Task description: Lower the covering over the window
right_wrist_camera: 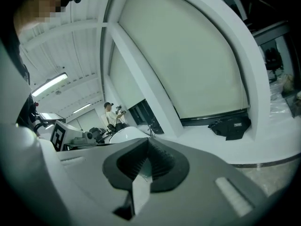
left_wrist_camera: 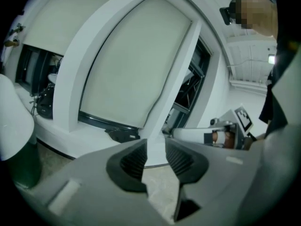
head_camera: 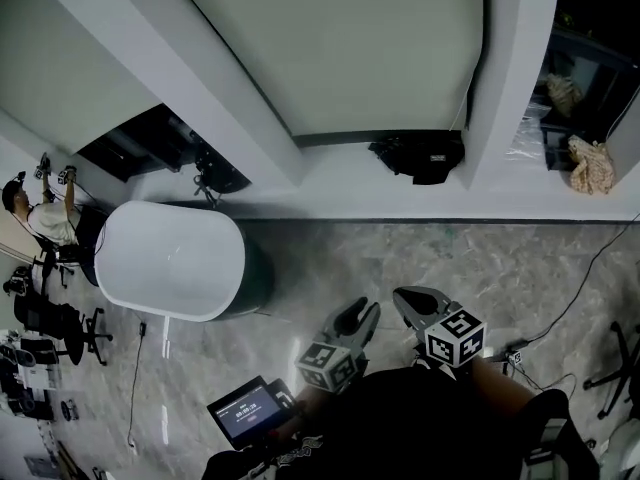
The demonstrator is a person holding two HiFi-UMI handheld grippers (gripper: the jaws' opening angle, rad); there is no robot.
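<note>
The pale cream roller blind [head_camera: 350,38] fills the middle window at 12 o'clock from the person. Its dark bottom bar [head_camera: 335,138] hangs just above the white window ledge [head_camera: 330,193]. Only a thin dark strip shows under the bar, so I judge this covering is already down, or all but down.

On the ledge, at 1 o'clock from the claws, lies a black fabric bag [head_camera: 420,155], just beside the right end of the bar. A white oval tub [head_camera: 170,258] stands on the grey marble floor [head_camera: 480,263] at 10 o'clock.

Both claws sit low and close to the person's body, well apart from the blind and touching nothing. The left claw [left_wrist_camera: 155,147] has its jaws partly apart, with only floor and ledge showing through the gap. The right claw [right_wrist_camera: 148,147] has its ribbed pads pressed together, with nothing between them.

The lowering itself looks finished, and this moment reads as the pause around it. If the blind must meet the ledge, the next move calls for raising a claw to 12 o'clock. It would then take the bottom bar or a pull cord, though I cannot make out a cord for certain. The windows at 10 and 2 o'clock show dark openings and may need lowering instead.
</note>
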